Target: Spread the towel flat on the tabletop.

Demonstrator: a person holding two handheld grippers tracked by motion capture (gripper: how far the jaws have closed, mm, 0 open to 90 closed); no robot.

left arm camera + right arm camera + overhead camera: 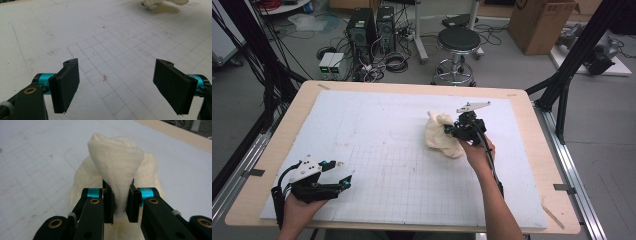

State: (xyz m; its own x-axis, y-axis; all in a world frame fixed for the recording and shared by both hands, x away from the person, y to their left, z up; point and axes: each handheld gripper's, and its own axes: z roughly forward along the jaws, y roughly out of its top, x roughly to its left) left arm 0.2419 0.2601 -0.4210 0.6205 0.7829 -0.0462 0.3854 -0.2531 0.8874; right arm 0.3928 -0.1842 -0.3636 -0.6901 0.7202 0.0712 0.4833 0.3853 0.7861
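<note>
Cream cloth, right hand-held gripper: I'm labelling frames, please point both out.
cream cloth (117,160): right gripper view, raised fold above the jaws.
right hand-held gripper (121,203): right gripper view, midway between its fingertips.

Black tool (120,205), teal collars, brass rivets, grey plate (473,106)

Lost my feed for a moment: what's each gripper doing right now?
Left gripper: open, holding nothing, over the white mat.
Right gripper: closed on a fold of the cream cloth.
</note>
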